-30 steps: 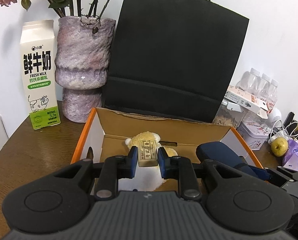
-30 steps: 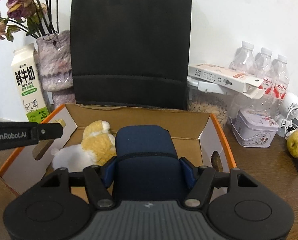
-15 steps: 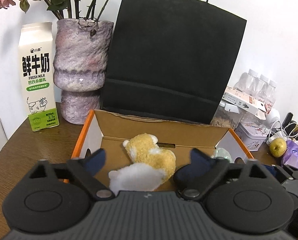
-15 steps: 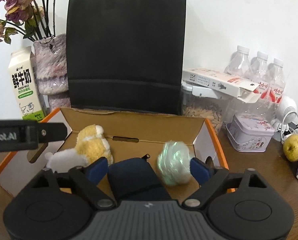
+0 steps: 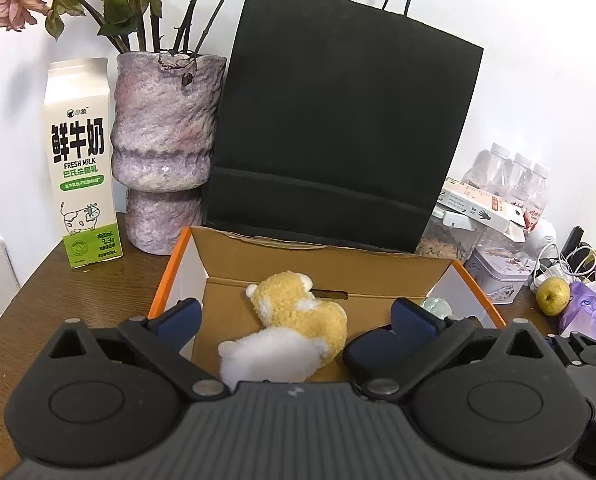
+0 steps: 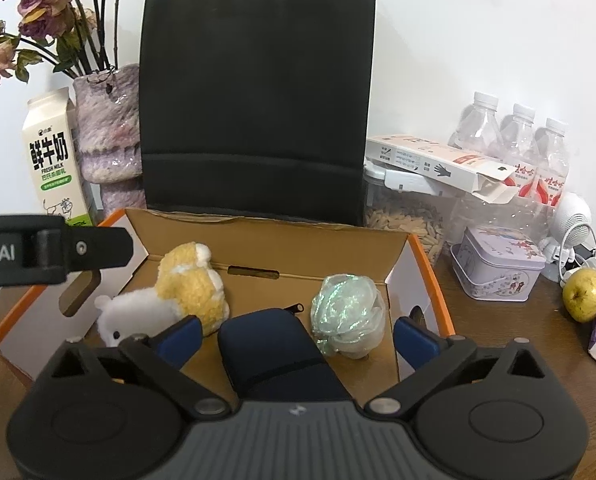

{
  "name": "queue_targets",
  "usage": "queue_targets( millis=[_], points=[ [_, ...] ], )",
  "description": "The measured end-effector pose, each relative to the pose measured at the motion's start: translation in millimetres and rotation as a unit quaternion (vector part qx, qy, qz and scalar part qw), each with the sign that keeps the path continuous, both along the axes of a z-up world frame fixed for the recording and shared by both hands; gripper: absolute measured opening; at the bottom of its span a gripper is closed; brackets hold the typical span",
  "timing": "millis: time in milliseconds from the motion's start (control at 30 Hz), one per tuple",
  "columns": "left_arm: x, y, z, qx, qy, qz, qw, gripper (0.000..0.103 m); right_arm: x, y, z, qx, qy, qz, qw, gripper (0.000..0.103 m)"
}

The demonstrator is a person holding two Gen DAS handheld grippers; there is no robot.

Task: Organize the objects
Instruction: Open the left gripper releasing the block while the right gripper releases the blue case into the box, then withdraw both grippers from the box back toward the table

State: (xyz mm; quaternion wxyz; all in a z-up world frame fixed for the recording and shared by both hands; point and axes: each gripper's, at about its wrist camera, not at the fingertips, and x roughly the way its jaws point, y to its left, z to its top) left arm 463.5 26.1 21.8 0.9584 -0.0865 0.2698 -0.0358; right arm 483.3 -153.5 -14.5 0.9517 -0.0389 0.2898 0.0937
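Note:
An open cardboard box with orange edges (image 5: 330, 268) (image 6: 274, 240) sits on the wooden table. Inside lie a yellow-and-white plush toy (image 5: 294, 324) (image 6: 178, 292), a dark blue zip case (image 6: 274, 352) (image 5: 372, 346) and a crumpled iridescent green ball (image 6: 348, 314). My left gripper (image 5: 298, 316) is open and empty above the box's near left part, over the plush. My right gripper (image 6: 296, 334) is open and empty above the blue case. The left gripper's body shows at the left of the right wrist view (image 6: 50, 248).
A black paper bag (image 5: 338, 128) stands right behind the box. A milk carton (image 5: 82, 168) and a purple vase with dried flowers (image 5: 164, 148) stand at the left. At the right are a grain container (image 6: 410, 220), bottles (image 6: 514, 148), a tin (image 6: 502, 268) and an apple (image 6: 584, 288).
Both grippers opened and drew back. The left let go of a small gold block, now out of sight. The right let go of the blue case, which now lies in the box.

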Motion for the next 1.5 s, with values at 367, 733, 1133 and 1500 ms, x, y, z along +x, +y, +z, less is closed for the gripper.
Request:
queue_targets(
  millis=[367, 733, 1133, 1500],
  points=[
    [-19.9, 5.1, 7.2, -0.008, -0.002, 0.001, 1.0, 0.103, -16.9, -3.3, 9.2, 0.0, -0.002, 0.001, 1.0, 0.103],
    [-41.8, 1.9, 11.1, -0.01, 0.0, -0.006, 0.9999, 0.103, -42.9, -5.2, 23.2, -0.005, -0.009, 0.003, 1.0, 0.103],
    [-72.8, 1.2, 21.0, -0.01, 0.003, -0.004, 0.9999, 0.103, -72.9, -8.7, 37.6, -0.006, -0.015, 0.005, 1.0, 0.103],
    [-114.8, -2.1, 36.9, 0.0, -0.009, -0.001, 1.0, 0.103, -114.1, -15.8, 48.8, 0.003, -0.021, 0.008, 1.0, 0.103]
  ],
)
